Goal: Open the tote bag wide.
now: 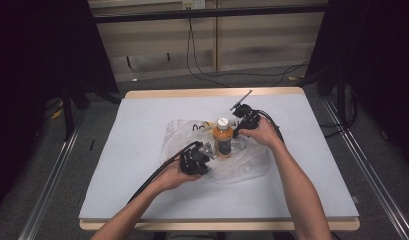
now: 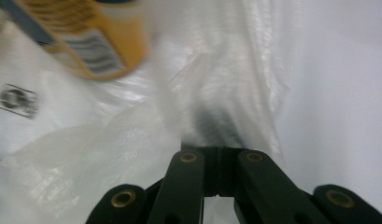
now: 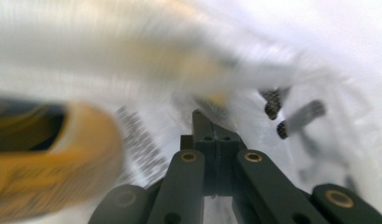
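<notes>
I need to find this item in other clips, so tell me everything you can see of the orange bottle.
The orange bottle stands upright on the crumpled clear plastic bag, near the middle of the white table top. It looks like a plastic drink bottle with orange contents, a white cap and a printed label bearing a barcode. The left gripper and right gripper flank it; whether they touch it is unclear.

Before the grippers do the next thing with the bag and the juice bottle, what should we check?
1. Bottle standing upright on the bag: ok.
2. White cap on: ok.
3. Left gripper shut on the plastic bag: ok.
4. Right gripper gripping the bag: cannot tell, too blurred.
5. Bottle inside the bag or only on it: cannot tell.
6. Bag fully on the table: ok.
</notes>
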Action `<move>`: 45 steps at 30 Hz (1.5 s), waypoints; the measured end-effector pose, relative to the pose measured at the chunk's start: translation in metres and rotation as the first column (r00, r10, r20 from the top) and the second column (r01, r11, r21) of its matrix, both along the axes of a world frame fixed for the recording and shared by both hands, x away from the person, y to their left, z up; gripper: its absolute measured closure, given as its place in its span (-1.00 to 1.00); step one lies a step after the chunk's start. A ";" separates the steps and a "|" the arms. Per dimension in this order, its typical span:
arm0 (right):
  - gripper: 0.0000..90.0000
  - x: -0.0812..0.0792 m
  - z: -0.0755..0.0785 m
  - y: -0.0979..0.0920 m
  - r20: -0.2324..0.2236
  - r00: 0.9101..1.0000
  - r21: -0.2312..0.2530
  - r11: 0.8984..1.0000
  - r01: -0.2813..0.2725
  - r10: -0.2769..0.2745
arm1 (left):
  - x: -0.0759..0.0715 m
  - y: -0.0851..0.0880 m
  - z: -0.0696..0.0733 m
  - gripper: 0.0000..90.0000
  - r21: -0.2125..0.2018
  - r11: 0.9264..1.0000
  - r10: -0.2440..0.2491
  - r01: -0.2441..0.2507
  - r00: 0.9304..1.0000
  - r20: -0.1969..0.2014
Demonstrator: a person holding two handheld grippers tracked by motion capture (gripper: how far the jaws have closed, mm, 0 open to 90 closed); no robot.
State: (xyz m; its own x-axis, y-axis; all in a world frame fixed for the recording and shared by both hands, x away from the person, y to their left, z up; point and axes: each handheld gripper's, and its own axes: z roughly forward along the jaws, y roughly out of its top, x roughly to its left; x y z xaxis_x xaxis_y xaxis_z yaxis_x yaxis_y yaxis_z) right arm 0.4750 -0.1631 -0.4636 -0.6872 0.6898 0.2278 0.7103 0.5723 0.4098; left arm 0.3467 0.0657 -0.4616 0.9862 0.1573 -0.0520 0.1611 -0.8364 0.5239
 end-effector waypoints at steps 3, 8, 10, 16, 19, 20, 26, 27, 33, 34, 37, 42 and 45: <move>1.00 0.008 -0.001 -0.002 0.030 0.998 -0.002 0.999 0.048 -0.048 | -0.007 0.004 0.000 1.00 -0.010 1.000 -0.006 0.006 1.000 -0.007; 1.00 0.017 -0.002 -0.006 0.083 0.988 -0.025 0.991 0.129 -0.127 | -0.015 0.007 0.000 1.00 -0.017 1.000 -0.026 0.026 1.000 -0.006; 1.00 0.019 -0.002 -0.007 0.104 0.983 -0.028 0.988 0.155 -0.151 | -0.017 0.008 0.000 1.00 -0.013 1.000 -0.029 0.029 1.000 -0.001; 1.00 0.016 -0.003 -0.007 0.100 0.984 -0.013 0.989 0.148 -0.146 | -0.005 0.005 -0.002 1.00 -0.031 0.999 0.013 -0.013 1.000 0.003; 1.00 0.007 -0.002 -0.003 0.095 0.988 0.008 0.993 0.118 -0.118 | 0.002 0.005 -0.004 1.00 -0.066 0.996 0.062 -0.063 0.998 -0.010; 1.00 0.005 -0.001 -0.004 0.107 0.988 0.016 0.994 0.111 -0.112 | 0.003 0.007 -0.005 1.00 -0.084 0.994 0.072 -0.073 0.997 -0.019; 1.00 -0.024 0.023 -0.020 0.229 0.965 0.145 0.985 0.092 -0.124 | 0.001 0.028 0.010 0.97 -0.256 0.961 0.107 -0.109 0.994 -0.021; 1.00 -0.030 0.028 -0.023 0.261 0.956 0.146 0.984 0.098 -0.133 | 0.000 0.033 0.016 0.94 -0.284 0.953 0.109 -0.108 0.994 -0.013; 0.37 -0.066 0.049 -0.040 0.362 0.914 0.306 0.950 0.069 -0.183 | -0.016 0.056 0.035 0.43 -0.493 0.856 0.192 -0.157 0.981 0.021; 0.15 -0.074 0.050 -0.043 0.380 0.901 0.328 0.942 0.078 -0.207 | -0.019 0.062 0.038 0.30 -0.517 0.839 0.212 -0.169 0.977 0.025; -0.28 -0.098 0.053 -0.053 0.417 0.874 0.369 0.925 0.088 -0.249 | -0.028 0.076 0.045 -0.04 -0.553 0.811 0.271 -0.193 0.961 0.061; -0.79 -0.137 0.057 -0.070 0.434 0.841 0.446 0.888 0.111 -0.323 | -0.037 0.096 0.048 -0.56 -0.578 0.780 0.341 -0.240 0.937 0.072; -0.86 -0.164 0.054 -0.081 0.472 0.806 0.469 0.876 0.113 -0.356 | -0.046 0.119 0.047 -0.68 -0.608 0.744 0.393 -0.275 0.917 0.066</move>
